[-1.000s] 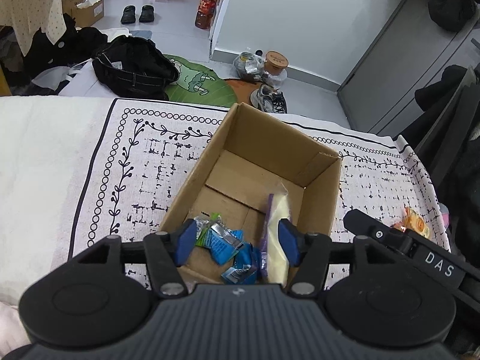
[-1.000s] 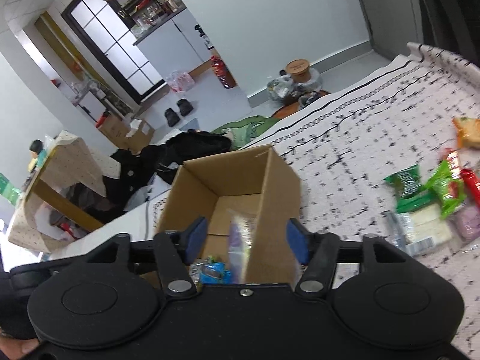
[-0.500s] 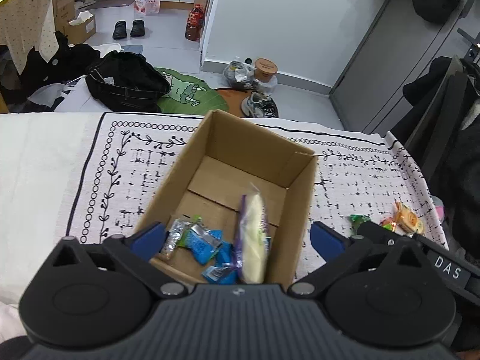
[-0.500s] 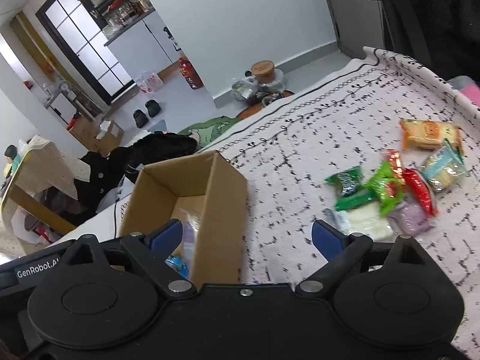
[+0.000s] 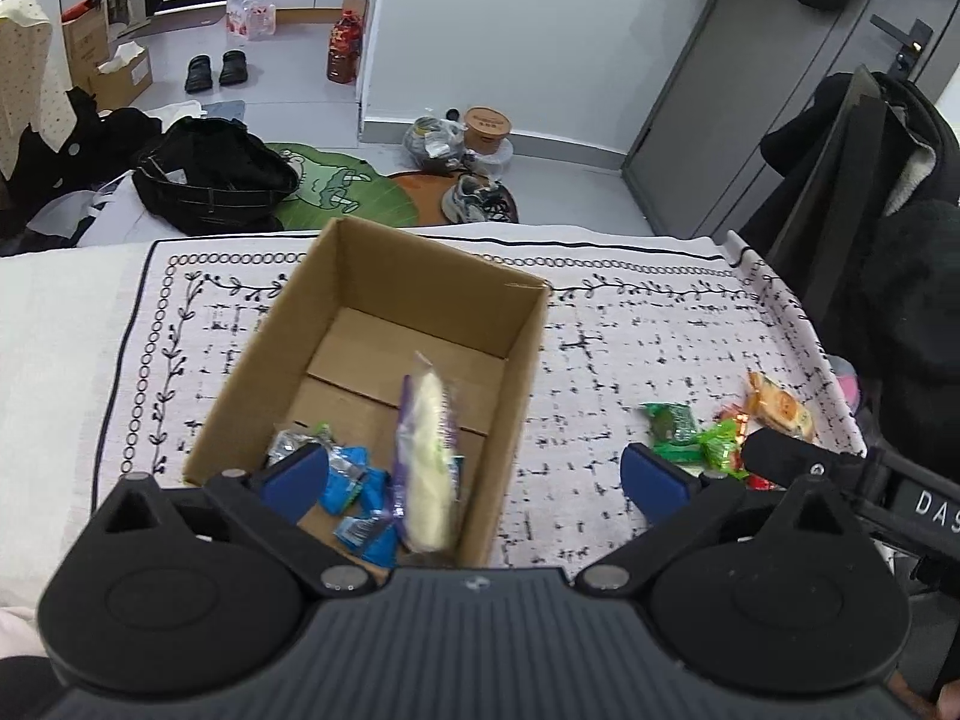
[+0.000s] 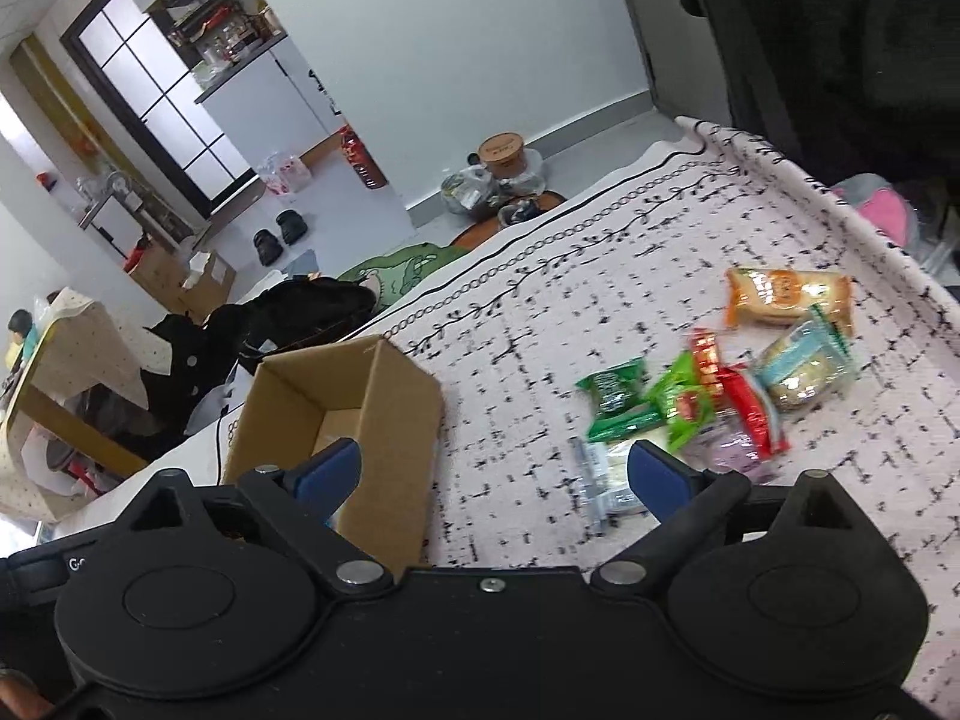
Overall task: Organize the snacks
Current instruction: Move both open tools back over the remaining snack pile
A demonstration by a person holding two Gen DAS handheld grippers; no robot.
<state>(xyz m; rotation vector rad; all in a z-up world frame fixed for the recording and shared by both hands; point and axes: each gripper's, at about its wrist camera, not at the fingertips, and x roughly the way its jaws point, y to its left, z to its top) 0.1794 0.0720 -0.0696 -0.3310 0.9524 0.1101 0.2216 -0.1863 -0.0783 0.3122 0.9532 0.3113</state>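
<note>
A: What is getting hidden or cut off here?

B: The black body of the left gripper is covering the near wall of the cardboard box, and its blue pad is overlapping the blue-wrapped candies on the box floor. In the right wrist view, the right gripper is hiding the near end of the box and a clear-wrapped pack on the patterned cloth.

A: Is either tool gripping anything?

B: No. The left jaws are standing at their widest, empty. The right jaws are opening, nothing between them.

A: Where are the snacks lying?

B: A pale bar in a purple-edged wrapper is leaning upright inside the box against its right wall, beside the candies. The loose pile is sitting on the cloth, well apart from the box: green packets, a red one, an orange pack, a light-blue one.

A: Any writing?

B: "DAS" is showing on the right gripper in the left view, cut off by the frame edge. The wrapper print is blurring too much to read.
</note>
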